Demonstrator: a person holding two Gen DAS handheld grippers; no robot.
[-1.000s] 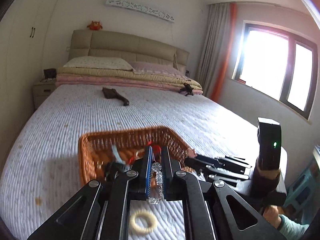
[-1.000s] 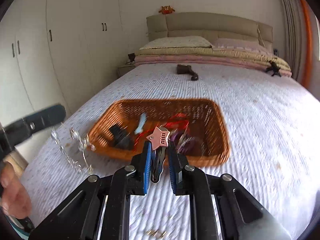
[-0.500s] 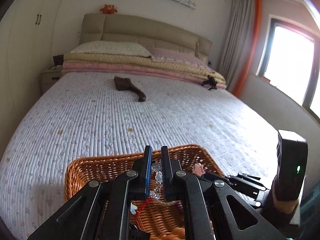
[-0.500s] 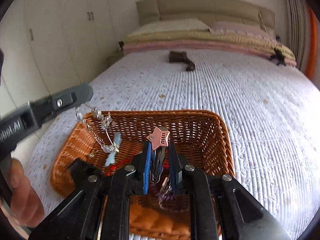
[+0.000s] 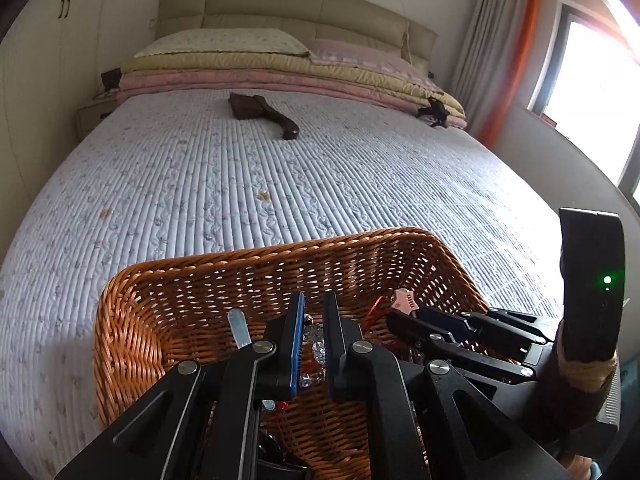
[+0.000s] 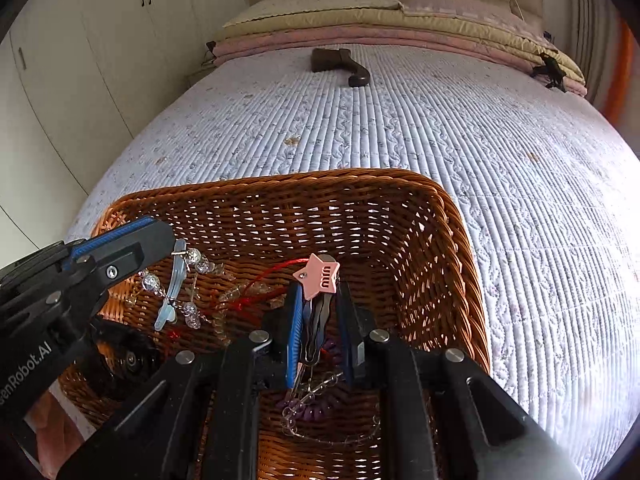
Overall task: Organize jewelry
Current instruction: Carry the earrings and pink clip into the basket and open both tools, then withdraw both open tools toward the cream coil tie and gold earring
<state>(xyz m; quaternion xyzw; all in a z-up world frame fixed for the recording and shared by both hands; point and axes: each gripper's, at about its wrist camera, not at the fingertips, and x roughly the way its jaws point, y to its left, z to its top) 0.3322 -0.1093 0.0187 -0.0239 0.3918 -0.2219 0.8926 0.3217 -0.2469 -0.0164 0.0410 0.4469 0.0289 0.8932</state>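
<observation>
Over wicker basket (image 6: 460,240) on bed (image 5: 280,184), both tongs being held. Left tongs (image 5: 312,344) clenched on crystal bead chain (image 6: 192,280), dangling inside basket. Right tongs (image 6: 316,320) clamped on star hair clip (image 6: 318,278), above basket floor. Risks being judged: chain being snagged on weave or tangled with red cord (image 6: 260,292) at release; clip being caught on pad if release is partial; tongs being bumped together, sitting close.
</observation>
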